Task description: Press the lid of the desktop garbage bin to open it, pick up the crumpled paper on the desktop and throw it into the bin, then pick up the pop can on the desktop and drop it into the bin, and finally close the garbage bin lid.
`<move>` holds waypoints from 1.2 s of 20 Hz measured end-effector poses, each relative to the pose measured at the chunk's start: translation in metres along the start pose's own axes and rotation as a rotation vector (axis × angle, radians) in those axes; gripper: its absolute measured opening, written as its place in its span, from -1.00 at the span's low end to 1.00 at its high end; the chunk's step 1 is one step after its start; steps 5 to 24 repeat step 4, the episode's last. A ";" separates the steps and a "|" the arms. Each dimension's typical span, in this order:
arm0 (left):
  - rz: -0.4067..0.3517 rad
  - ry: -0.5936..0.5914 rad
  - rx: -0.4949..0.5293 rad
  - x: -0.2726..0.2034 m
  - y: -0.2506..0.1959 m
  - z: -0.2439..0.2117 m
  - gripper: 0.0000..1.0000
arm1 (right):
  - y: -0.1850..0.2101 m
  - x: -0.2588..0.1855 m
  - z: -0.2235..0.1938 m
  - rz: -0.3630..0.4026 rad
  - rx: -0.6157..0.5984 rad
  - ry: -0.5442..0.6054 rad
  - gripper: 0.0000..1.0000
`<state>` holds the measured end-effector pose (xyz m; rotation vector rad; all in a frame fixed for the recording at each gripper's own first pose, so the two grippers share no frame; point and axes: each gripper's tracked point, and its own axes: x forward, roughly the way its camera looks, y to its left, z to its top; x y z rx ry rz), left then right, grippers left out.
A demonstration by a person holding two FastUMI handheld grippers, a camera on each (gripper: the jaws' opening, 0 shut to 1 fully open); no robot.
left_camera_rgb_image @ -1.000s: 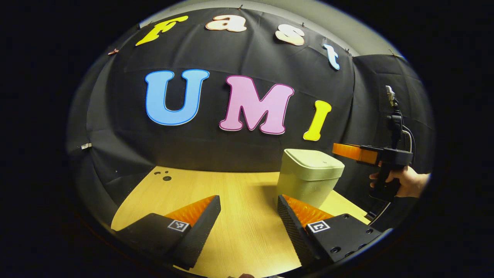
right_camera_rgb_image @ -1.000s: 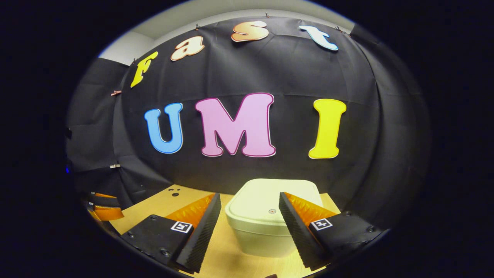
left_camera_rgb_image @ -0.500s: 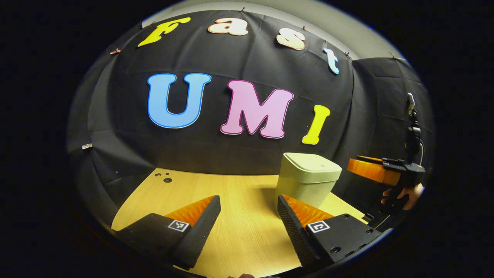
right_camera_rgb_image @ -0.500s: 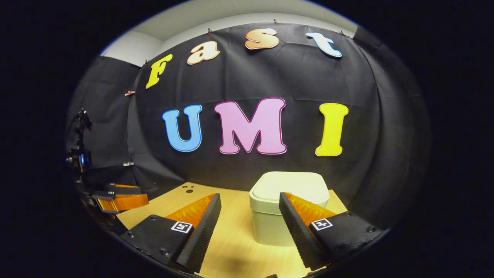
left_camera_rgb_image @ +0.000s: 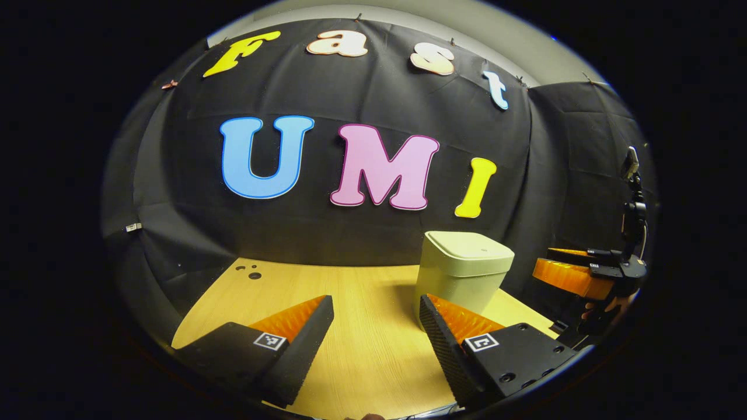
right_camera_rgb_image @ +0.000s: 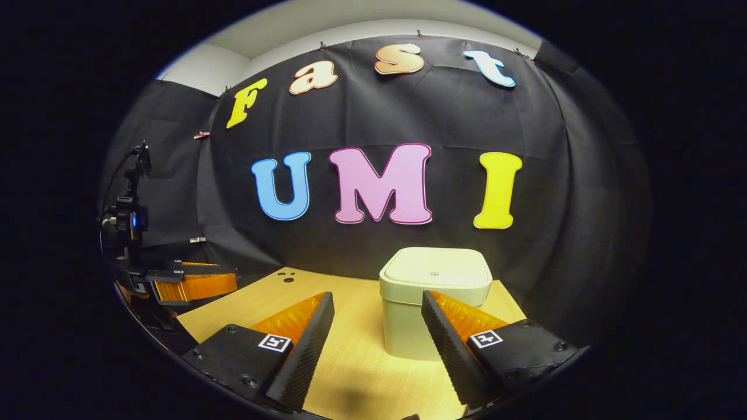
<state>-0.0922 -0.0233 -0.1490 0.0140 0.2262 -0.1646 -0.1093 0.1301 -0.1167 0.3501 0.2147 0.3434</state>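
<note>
The right gripper (right_camera_rgb_image: pixel 376 326) has backed away from the garbage bin (right_camera_rgb_image: pixel 435 303), fingers spread, gripping nothing. The bin, lid down, stands near the table's (left_camera_rgb_image: pixel 362 344) far edge at two o'clock from the left gripper (left_camera_rgb_image: pixel 376 329), likewise parted and empty-handed over bare wood.

the garbage bin (right_camera_rgb_image: pixel 435 303) is a pale cream-green all over, its lid (right_camera_rgb_image: pixel 435 273) the same shade with one tiny dark dot at the middle. the table (left_camera_rgb_image: pixel 362 326) is light yellow wood with fine straight grain and a few small black holes (left_camera_rgb_image: pixel 250 271) near its far corner.
</note>
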 end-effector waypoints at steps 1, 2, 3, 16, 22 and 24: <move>0.002 0.002 0.002 0.001 -0.002 0.000 0.90 | -0.002 -0.001 0.000 0.002 -0.001 0.000 0.89; 0.006 0.006 0.001 0.002 -0.003 -0.001 0.91 | -0.005 -0.003 -0.002 0.001 -0.001 0.006 0.90; 0.009 0.006 -0.003 0.002 -0.006 -0.001 0.92 | -0.007 -0.004 -0.003 0.003 0.003 0.010 0.90; 0.007 0.003 -0.006 0.002 -0.009 0.001 0.92 | -0.010 -0.006 -0.002 0.002 0.006 0.011 0.90; 0.007 0.003 -0.006 0.002 -0.009 0.001 0.92 | -0.010 -0.006 -0.002 0.002 0.006 0.011 0.90; 0.007 0.003 -0.006 0.002 -0.009 0.001 0.92 | -0.010 -0.006 -0.002 0.002 0.006 0.011 0.90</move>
